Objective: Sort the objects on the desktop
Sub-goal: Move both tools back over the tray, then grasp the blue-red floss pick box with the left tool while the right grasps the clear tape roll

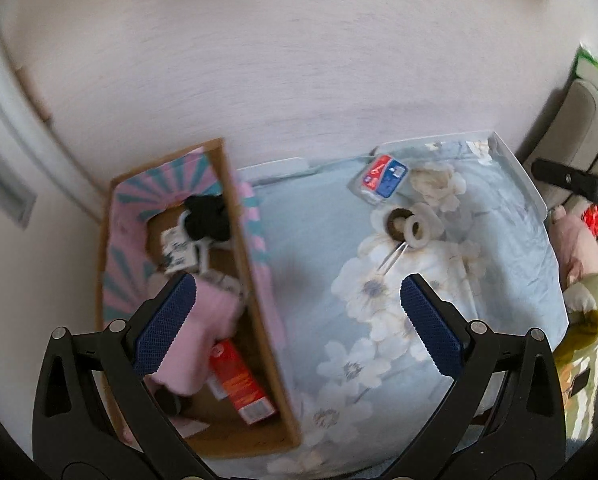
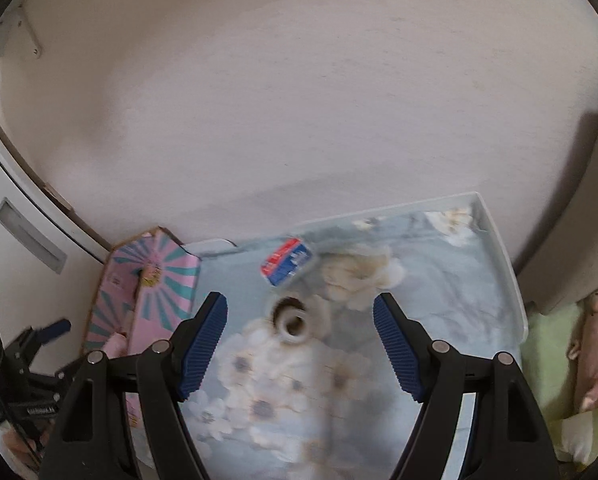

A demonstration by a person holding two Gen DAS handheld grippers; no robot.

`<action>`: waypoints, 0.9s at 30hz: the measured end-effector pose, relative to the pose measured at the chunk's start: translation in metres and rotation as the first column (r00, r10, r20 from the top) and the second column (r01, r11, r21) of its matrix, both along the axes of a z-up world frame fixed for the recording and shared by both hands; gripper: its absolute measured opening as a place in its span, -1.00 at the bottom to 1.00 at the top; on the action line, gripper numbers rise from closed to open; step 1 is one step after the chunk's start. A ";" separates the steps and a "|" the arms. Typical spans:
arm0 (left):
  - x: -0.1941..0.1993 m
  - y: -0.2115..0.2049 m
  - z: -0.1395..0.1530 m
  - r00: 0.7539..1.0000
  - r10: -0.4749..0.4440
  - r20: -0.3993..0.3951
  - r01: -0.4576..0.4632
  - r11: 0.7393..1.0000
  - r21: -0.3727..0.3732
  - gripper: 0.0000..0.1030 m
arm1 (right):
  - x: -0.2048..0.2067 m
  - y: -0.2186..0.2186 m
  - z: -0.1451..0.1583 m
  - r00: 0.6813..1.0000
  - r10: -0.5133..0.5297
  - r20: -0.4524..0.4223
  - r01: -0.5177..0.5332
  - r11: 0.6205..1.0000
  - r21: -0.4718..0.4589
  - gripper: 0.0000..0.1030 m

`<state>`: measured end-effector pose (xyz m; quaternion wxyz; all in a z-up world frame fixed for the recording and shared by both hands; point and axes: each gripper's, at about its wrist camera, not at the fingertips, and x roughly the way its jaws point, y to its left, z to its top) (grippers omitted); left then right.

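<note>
A cardboard box (image 1: 259,300) with pink and teal flaps stands at the left of a floral cloth (image 1: 319,280). It holds a pink cloth (image 1: 207,328), a red carton (image 1: 239,384), a black bundle (image 1: 209,216) and a small white box (image 1: 177,250). On the cloth lie a red and blue packet (image 1: 383,178), tape rolls (image 1: 413,226) and tweezers (image 1: 393,258). My left gripper (image 1: 299,320) is open and empty over the box's right wall. My right gripper (image 2: 301,344) is open and empty just before the tape rolls (image 2: 295,318), with the packet (image 2: 287,266) beyond.
The cloth lies on a white tray (image 1: 527,184) against a pale wall. The box (image 2: 151,284) sits at the left in the right wrist view, with the other gripper (image 2: 35,356) beside it. Soft toys (image 1: 579,256) and green bedding (image 2: 559,360) lie to the right.
</note>
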<state>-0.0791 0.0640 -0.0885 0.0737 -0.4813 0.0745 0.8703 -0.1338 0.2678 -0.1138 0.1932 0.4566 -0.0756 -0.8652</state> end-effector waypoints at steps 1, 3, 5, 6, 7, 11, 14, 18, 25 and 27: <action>-0.007 0.007 -0.002 1.000 -0.012 0.004 0.012 1.000 -0.004 0.98 | 0.000 0.002 -0.001 1.000 0.005 0.000 -0.005 1.000 0.010 0.40; -0.019 0.017 -0.005 0.999 -0.030 0.013 0.030 1.000 -0.009 0.98 | 0.001 0.008 -0.007 1.000 0.025 -0.002 -0.025 0.999 0.029 0.40; -0.032 0.026 -0.007 0.998 -0.054 0.018 0.054 0.998 -0.010 0.98 | 0.002 0.012 -0.012 0.999 0.043 -0.003 -0.043 0.999 0.027 0.40; -0.038 0.030 -0.008 0.998 -0.063 0.020 0.063 0.998 -0.015 0.98 | 0.002 0.013 -0.016 0.998 0.056 -0.007 -0.056 0.998 0.025 0.40; -0.047 0.037 -0.010 0.996 -0.081 0.031 0.081 0.997 -0.018 0.98 | 0.003 0.013 -0.019 0.997 0.071 -0.013 -0.070 0.997 0.025 0.40; -0.080 0.054 -0.021 0.983 -0.158 0.097 0.156 0.987 0.032 0.98 | 0.010 0.011 -0.030 0.989 0.138 -0.048 -0.136 0.990 0.046 0.40; -0.101 0.071 -0.036 0.969 -0.217 0.116 0.216 0.976 0.018 0.98 | 0.017 0.001 -0.041 0.974 0.213 -0.083 -0.206 0.975 0.086 0.40; -0.122 0.090 -0.065 0.956 -0.251 0.152 0.253 0.967 0.009 0.98 | 0.022 -0.014 -0.062 0.948 0.299 -0.110 -0.281 0.947 0.153 0.40; -0.150 0.102 -0.108 0.952 -0.236 0.195 0.232 0.972 0.045 0.98 | 0.023 -0.044 -0.092 0.889 0.444 -0.111 -0.406 0.877 0.257 0.40; -0.155 0.103 -0.114 0.953 -0.232 0.196 0.226 0.973 0.052 0.98 | 0.021 -0.056 -0.099 0.869 0.482 -0.112 -0.439 0.854 0.278 0.40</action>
